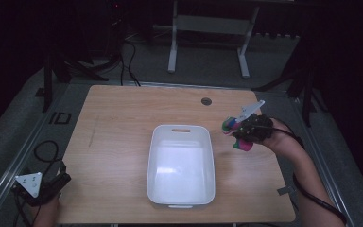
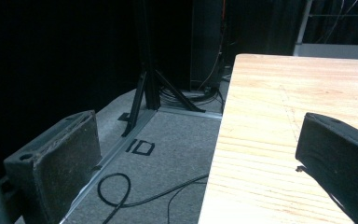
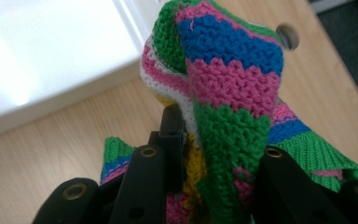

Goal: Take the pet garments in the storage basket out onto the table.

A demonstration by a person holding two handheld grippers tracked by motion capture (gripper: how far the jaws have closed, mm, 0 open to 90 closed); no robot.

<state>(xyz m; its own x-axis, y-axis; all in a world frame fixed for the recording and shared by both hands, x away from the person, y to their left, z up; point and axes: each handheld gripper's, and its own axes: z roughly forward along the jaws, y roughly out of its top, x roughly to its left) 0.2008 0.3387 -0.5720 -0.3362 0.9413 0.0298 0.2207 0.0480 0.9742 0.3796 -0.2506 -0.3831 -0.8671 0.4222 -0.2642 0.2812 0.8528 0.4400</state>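
Right claw (image 1: 240, 134) is clamped tight on a striped crocheted cloth (image 3: 223, 93), pink, green and blue bands bunched up between its jaws. It hangs over the wooden surface (image 1: 118, 123) just right of the white tub (image 1: 181, 165), close to the tub's far right corner. Over at the near left corner of the surface, the left claw (image 1: 52, 187) sits with its jaws spread wide, nothing between them, one jaw above the floor and the other above the wood.
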